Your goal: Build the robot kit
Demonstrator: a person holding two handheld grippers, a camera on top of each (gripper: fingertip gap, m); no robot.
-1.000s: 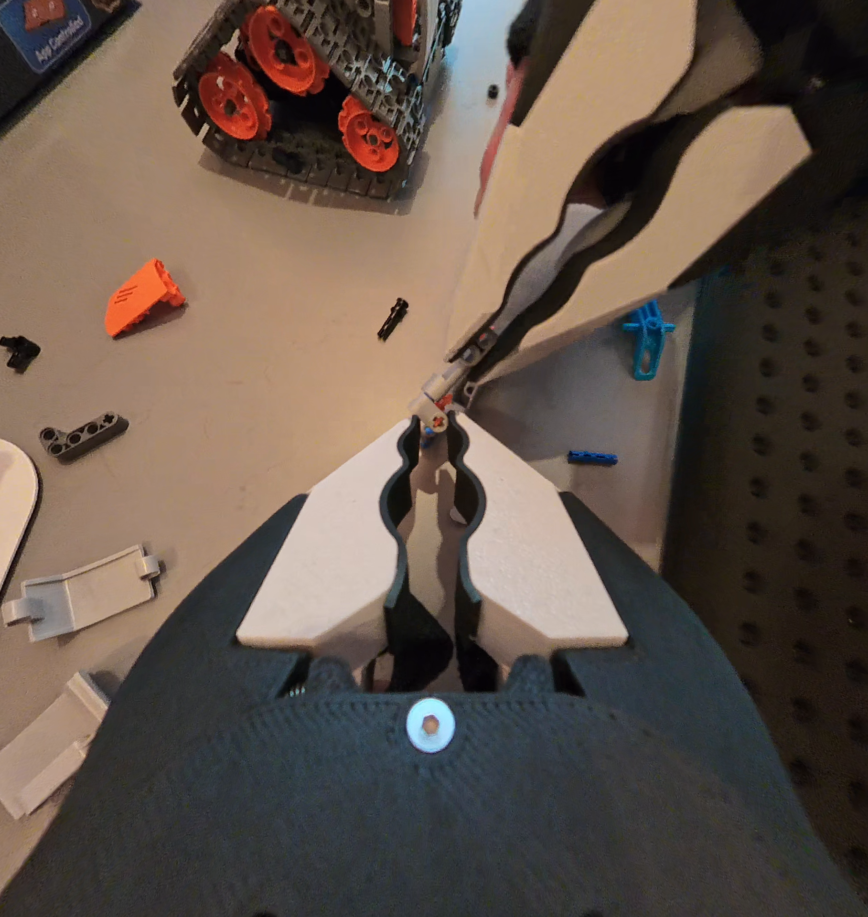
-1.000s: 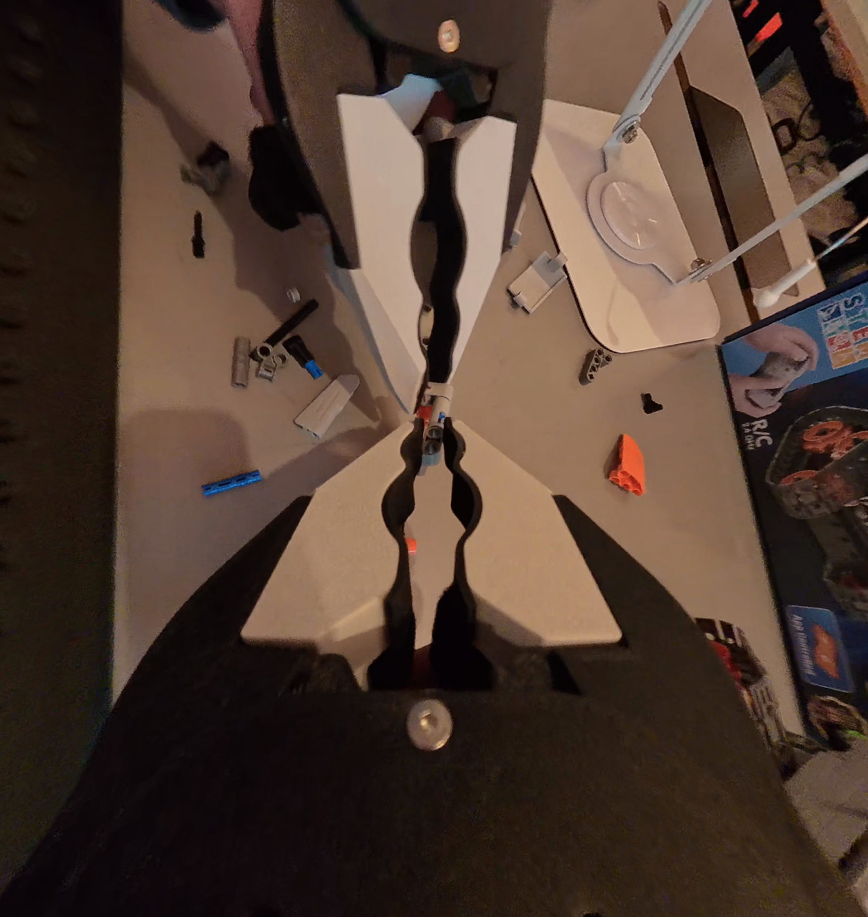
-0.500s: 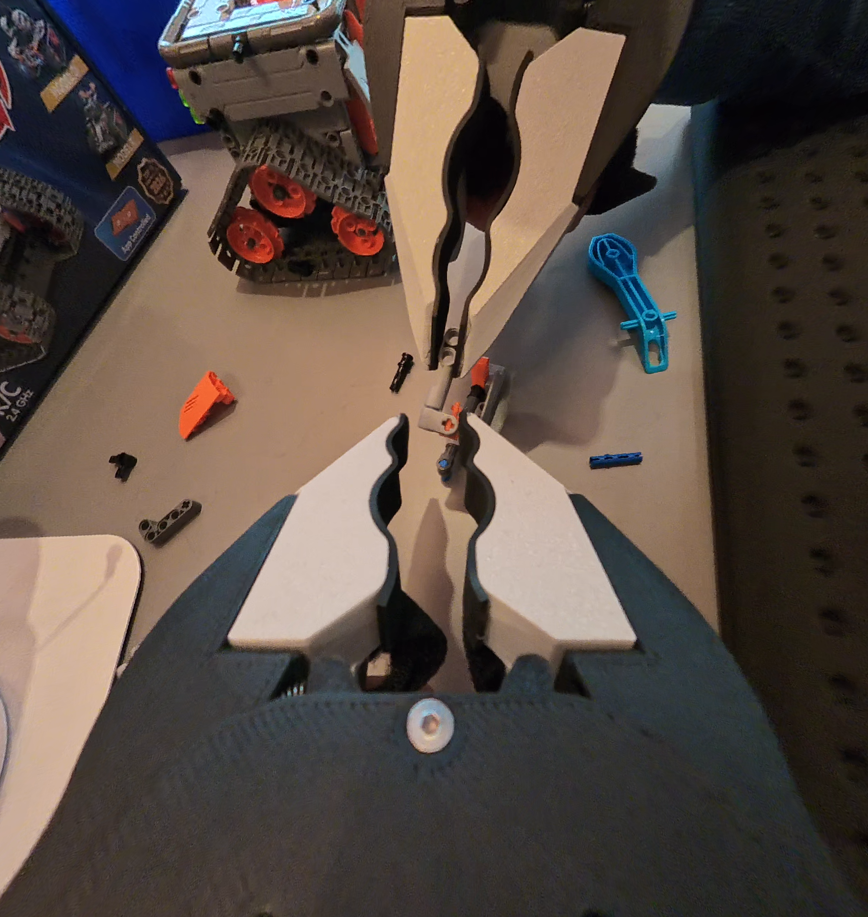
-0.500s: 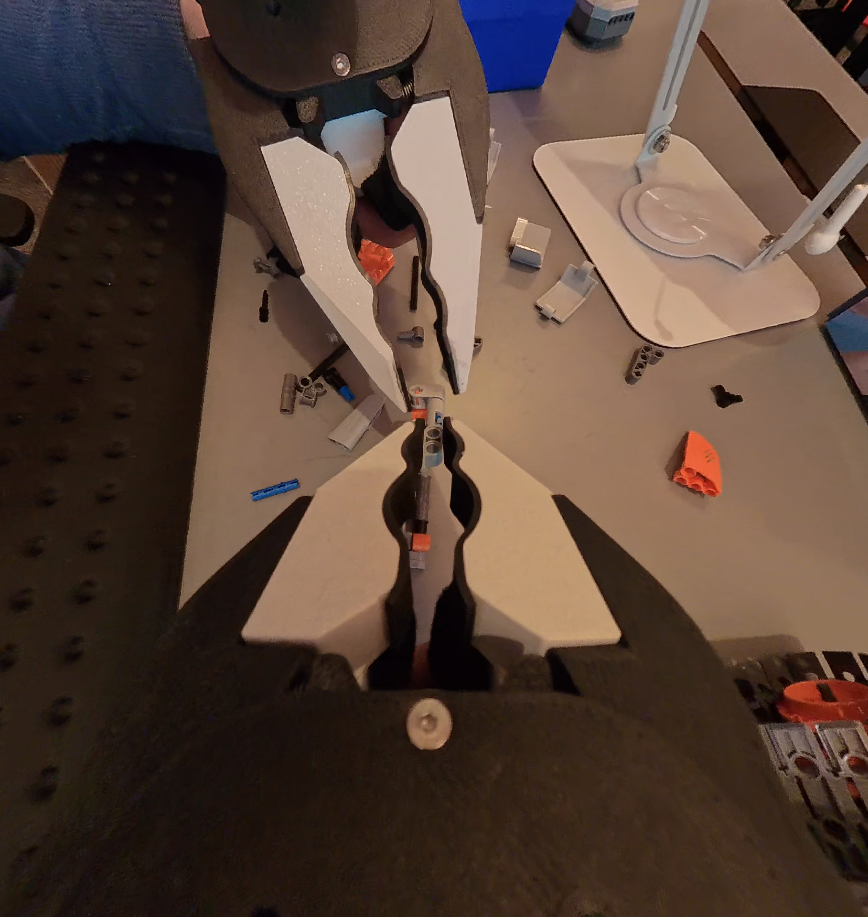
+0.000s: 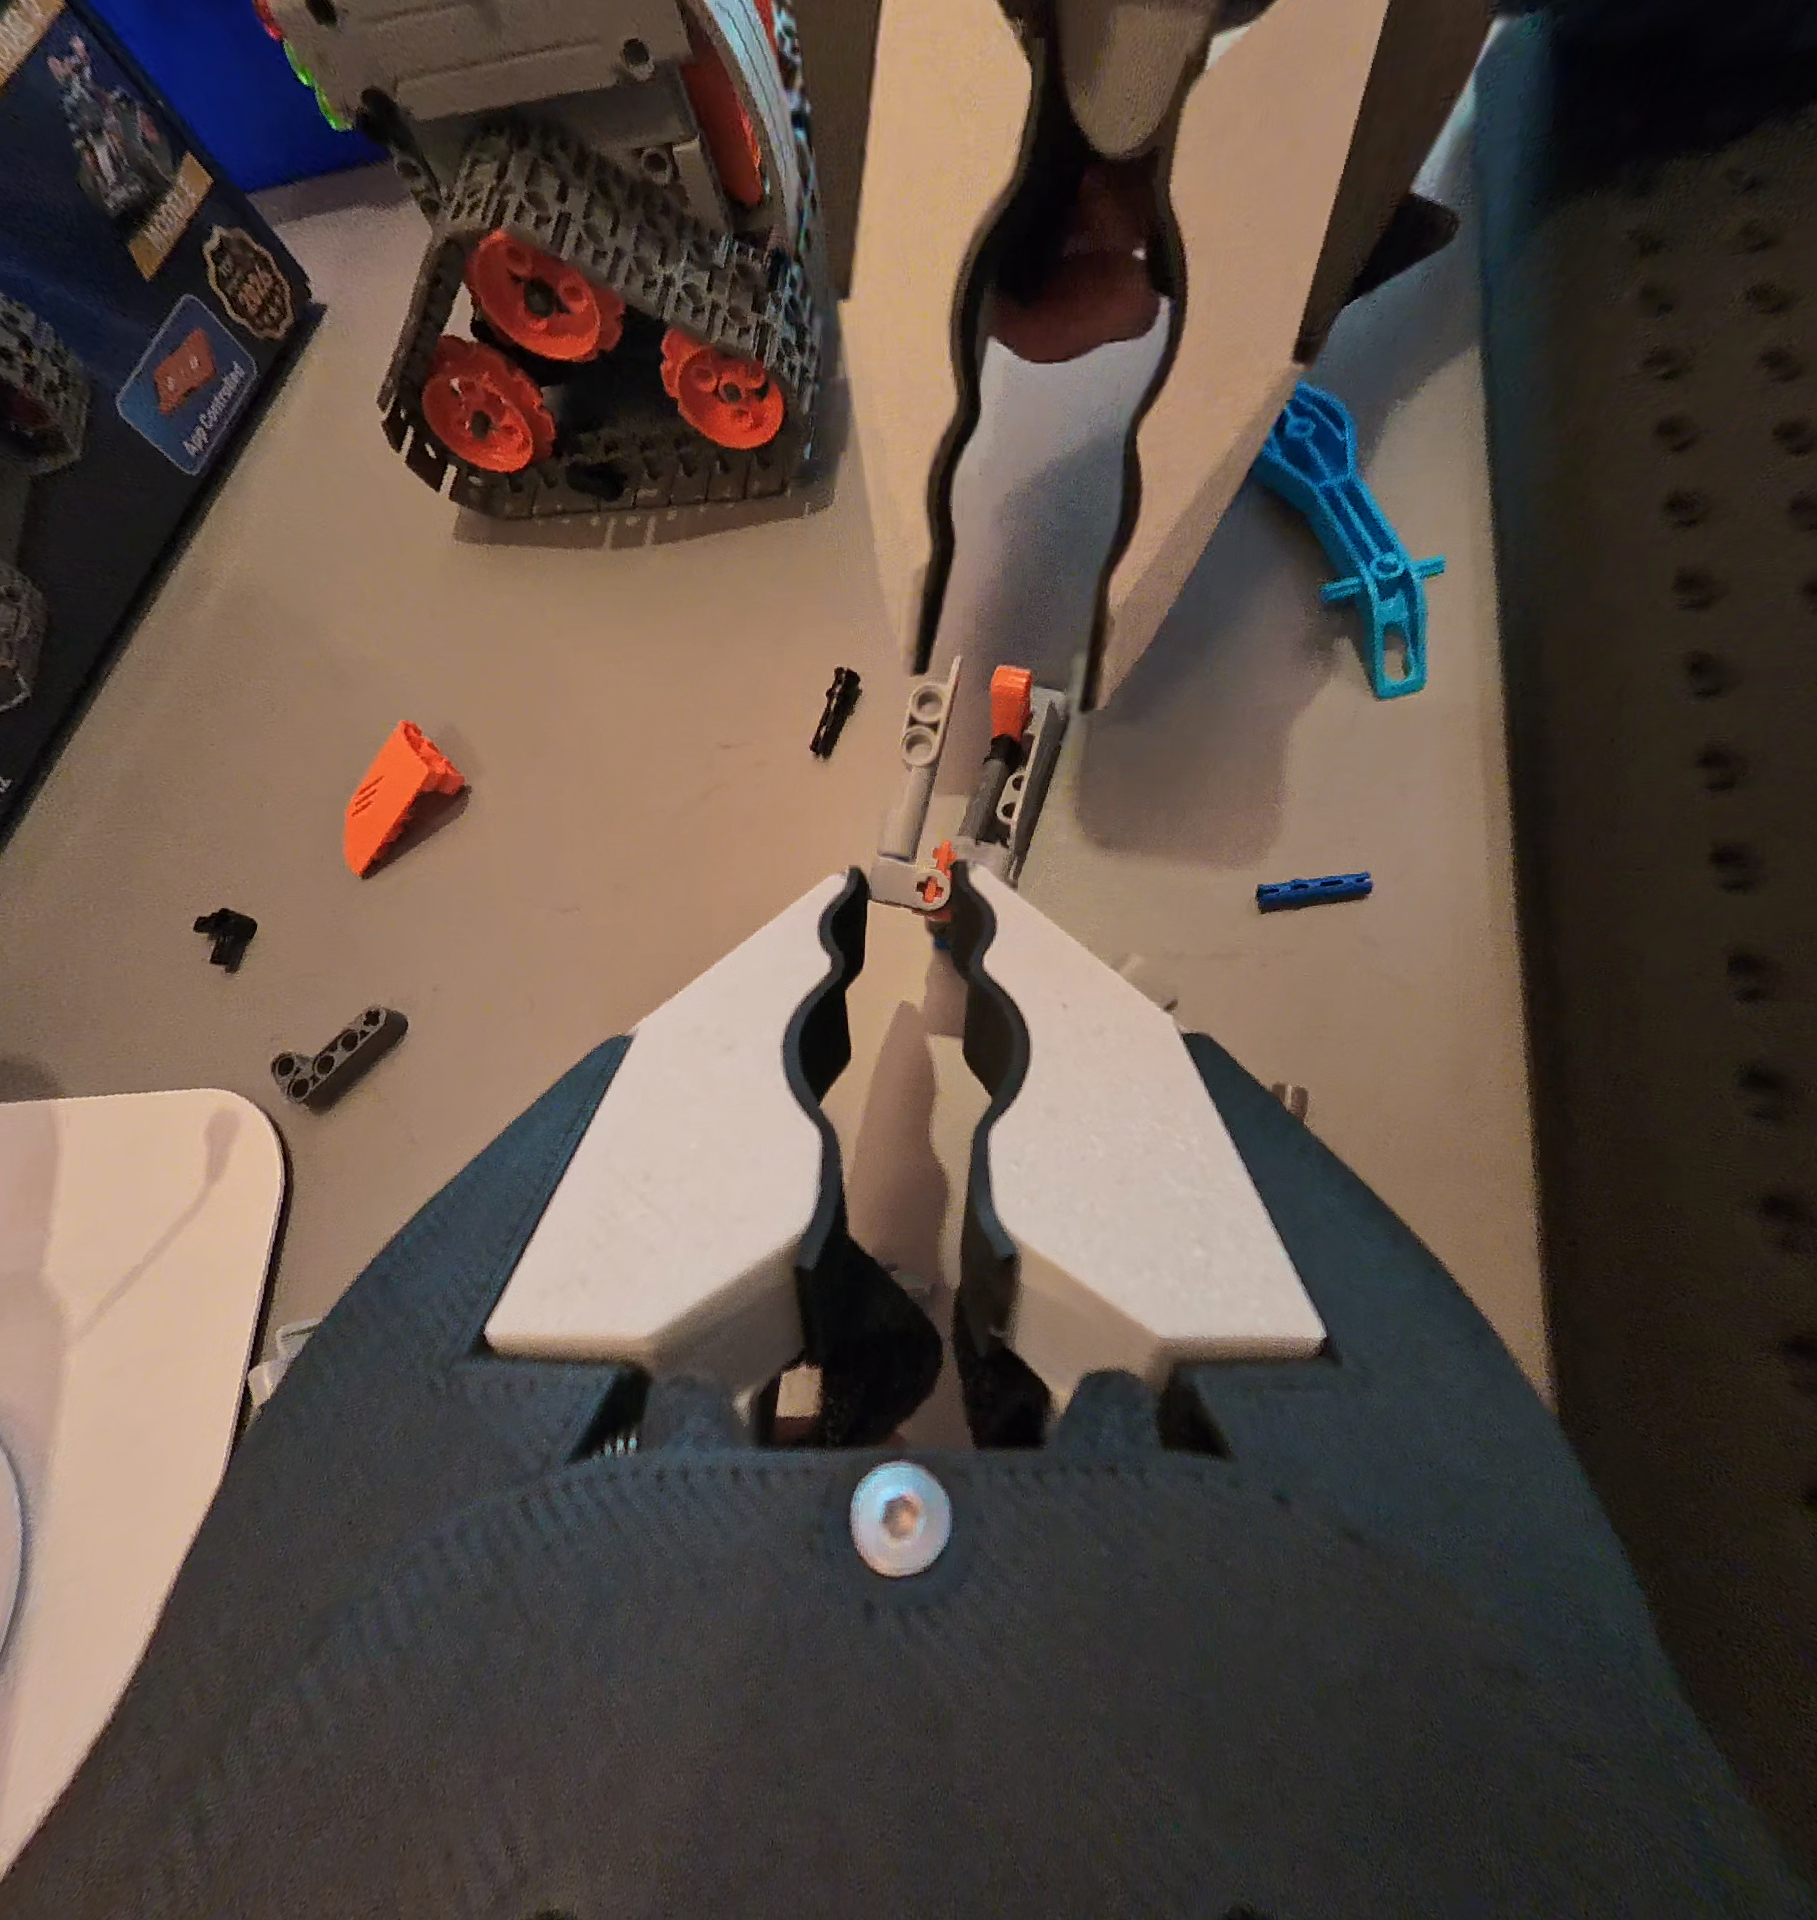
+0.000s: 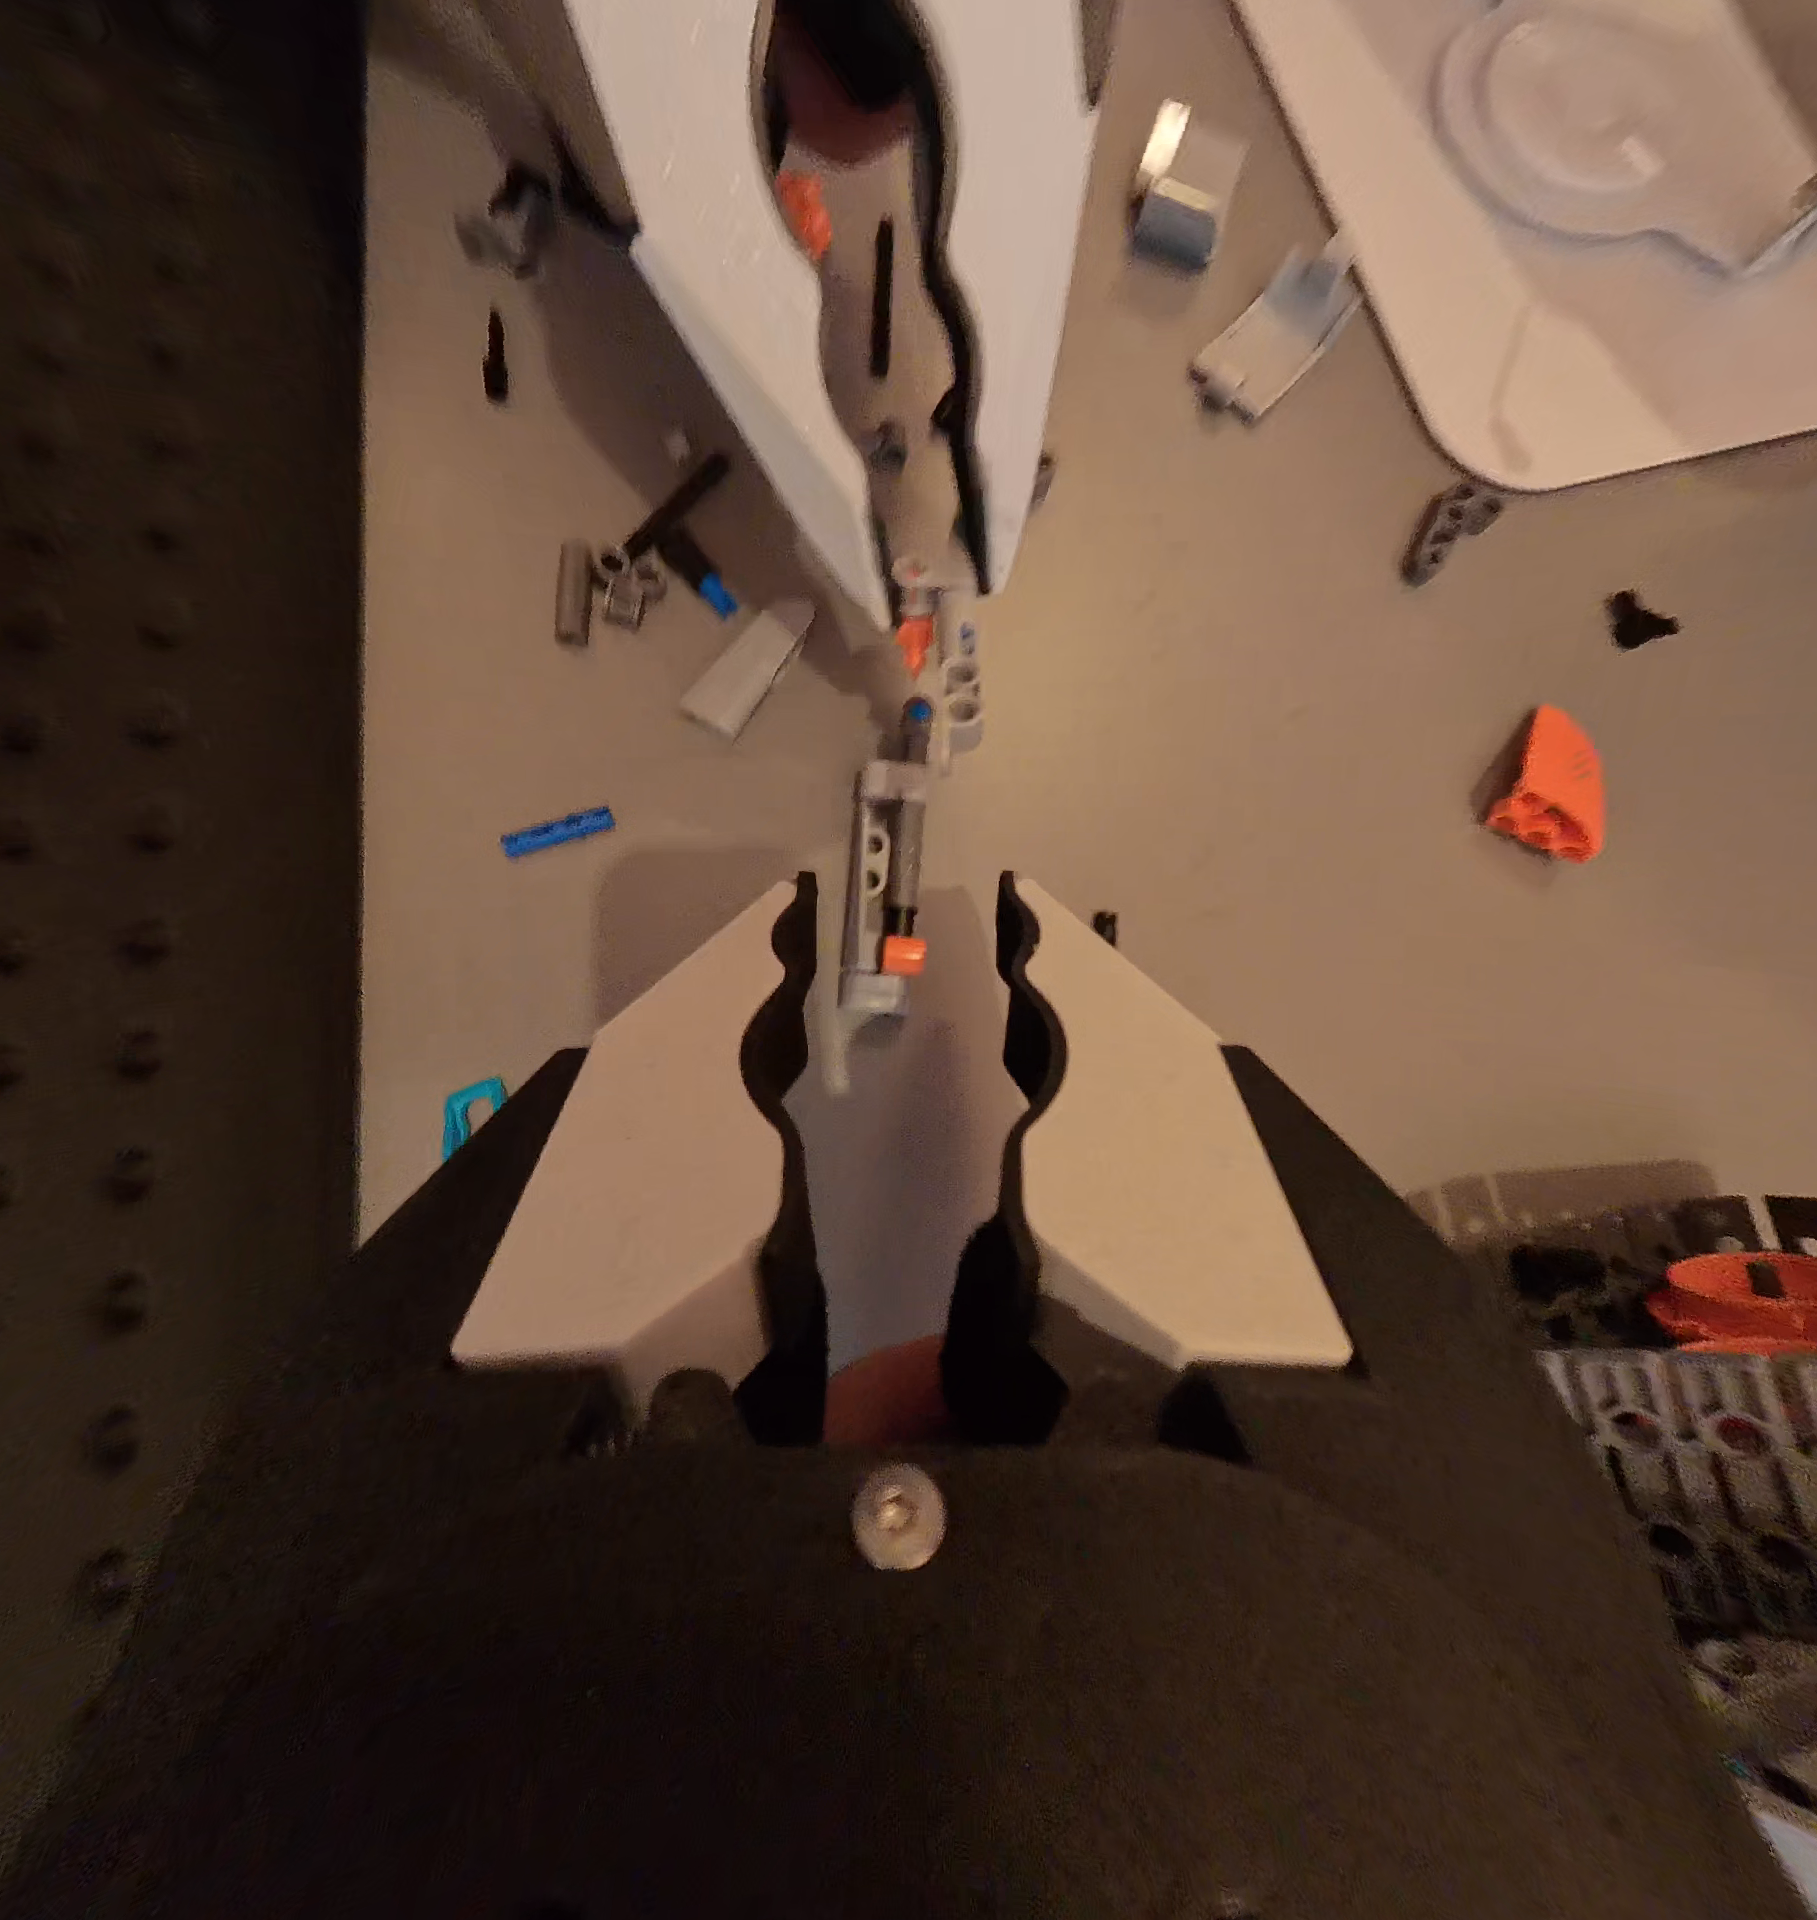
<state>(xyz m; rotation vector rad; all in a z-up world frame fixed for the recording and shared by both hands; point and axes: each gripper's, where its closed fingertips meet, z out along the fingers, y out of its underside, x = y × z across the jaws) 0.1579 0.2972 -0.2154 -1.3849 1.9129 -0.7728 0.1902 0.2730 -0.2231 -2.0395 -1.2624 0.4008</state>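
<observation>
Left wrist view: the left tool (image 5: 916, 894) is closed almost fully, its tips pinching the near end of a small grey beam assembly (image 5: 971, 779) that carries orange pins. The assembly's far end reaches up the frame to the right tool (image 5: 1003, 681), whose fingers stand apart on either side of it without gripping. Whether the assembly also rests on the desk (image 5: 623, 935) I cannot tell.

Right wrist view, blurred, agrees. The right tool (image 6: 901, 883) is open with the grey beam and an orange cap lying between its tips, close to the left-hand finger. The left tool (image 6: 935, 592) clamps the other end at upper centre.

Just left of the assembly in the left wrist view lies a black pin (image 5: 834, 710). Farther left are an orange wedge piece (image 5: 395, 795) and a dark grey L-beam (image 5: 338, 1055). A tracked vehicle (image 5: 592, 343) with orange wheels stands upper left, a blue curved piece (image 5: 1340, 520) and a blue axle (image 5: 1312, 890) lie at right, and a white lamp base (image 5: 104, 1299) fills the lower left.
</observation>
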